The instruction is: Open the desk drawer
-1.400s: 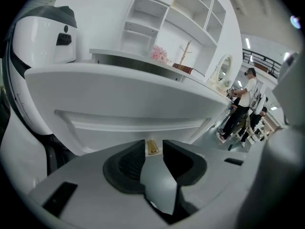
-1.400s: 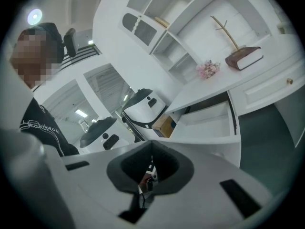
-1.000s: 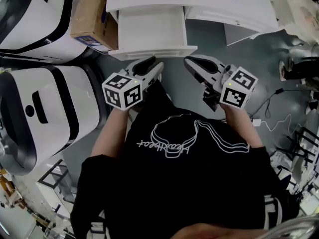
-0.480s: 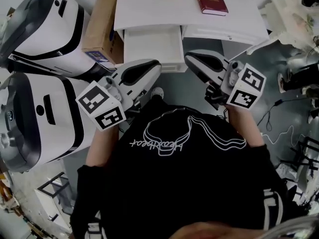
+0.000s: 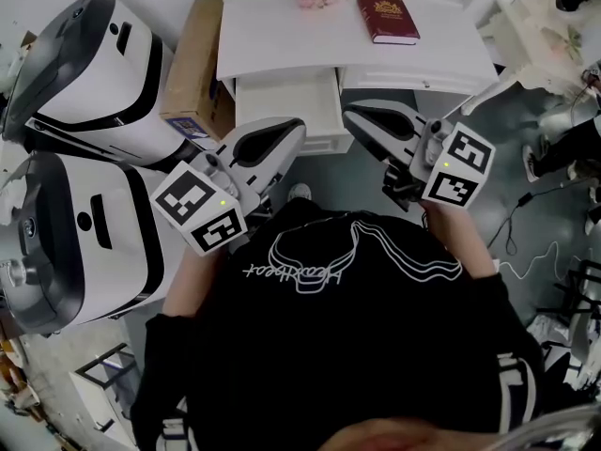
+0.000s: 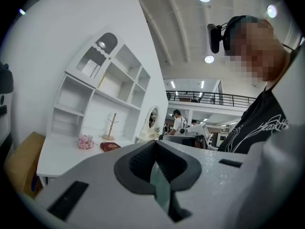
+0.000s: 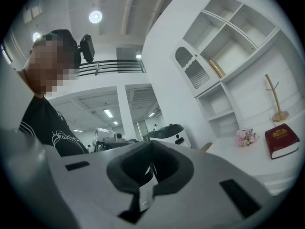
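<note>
Grey floor, with a white desk (image 5: 282, 36) against the wall. Its drawer (image 5: 286, 111) stands pulled out under the desktop, open by my judgement. Near it hang the left gripper (image 5: 291, 128) — jaws just closed on nothing — and the right gripper (image 5: 355, 116), clenched empty. A forward nudge could knock the drawer shut. Only the head view shows the drawer; the gripper views show the shelf unit (image 6: 109, 80) above.

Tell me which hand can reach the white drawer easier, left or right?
Probably left. The left gripper sits straight before the pulled-out white desk drawer; the right gripper sits by its right corner. Left fingers have just closed on nothing; right is shut and empty too.
</note>
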### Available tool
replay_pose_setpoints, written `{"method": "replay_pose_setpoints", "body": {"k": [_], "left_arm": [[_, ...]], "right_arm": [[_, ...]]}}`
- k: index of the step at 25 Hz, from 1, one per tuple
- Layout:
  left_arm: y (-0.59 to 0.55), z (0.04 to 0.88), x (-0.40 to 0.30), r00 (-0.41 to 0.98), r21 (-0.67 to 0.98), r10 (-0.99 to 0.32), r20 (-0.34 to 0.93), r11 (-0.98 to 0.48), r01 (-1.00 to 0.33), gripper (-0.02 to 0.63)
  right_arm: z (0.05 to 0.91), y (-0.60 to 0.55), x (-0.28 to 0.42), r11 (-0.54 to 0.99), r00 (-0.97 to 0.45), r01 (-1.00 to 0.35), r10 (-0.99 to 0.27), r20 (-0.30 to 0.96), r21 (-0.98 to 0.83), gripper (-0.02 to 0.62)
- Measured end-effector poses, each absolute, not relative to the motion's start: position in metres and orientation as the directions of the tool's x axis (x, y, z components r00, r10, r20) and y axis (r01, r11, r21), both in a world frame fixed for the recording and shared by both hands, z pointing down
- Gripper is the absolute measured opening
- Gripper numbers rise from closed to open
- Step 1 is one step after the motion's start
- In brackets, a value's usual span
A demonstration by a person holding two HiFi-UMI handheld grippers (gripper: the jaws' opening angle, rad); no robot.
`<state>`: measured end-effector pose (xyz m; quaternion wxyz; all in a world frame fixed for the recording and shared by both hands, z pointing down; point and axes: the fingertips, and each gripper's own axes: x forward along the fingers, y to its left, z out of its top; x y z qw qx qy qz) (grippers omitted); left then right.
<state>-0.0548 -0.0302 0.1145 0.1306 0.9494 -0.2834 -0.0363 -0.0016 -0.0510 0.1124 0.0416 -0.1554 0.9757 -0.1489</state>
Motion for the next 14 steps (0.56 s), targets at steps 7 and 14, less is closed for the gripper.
{"method": "replay_pose_setpoints", "body": {"k": [7, 14], "left_arm": [[-0.037, 0.116, -0.058, 0.831, 0.288, -0.556, 0.007, -0.795, -0.534, 0.005], [-0.047, 0.118, -0.054, 0.823, 0.304, -0.568, 0.017, -0.781, -0.545, 0.005]], "right_arm": [[0.114, -0.055, 0.002, 0.901, -0.941, -0.314, -0.338, -0.029, -0.299, 0.006], [0.114, -0.067, 0.007, 0.896, -0.937, -0.325, -0.348, -0.025, -0.302, 0.005]]}}
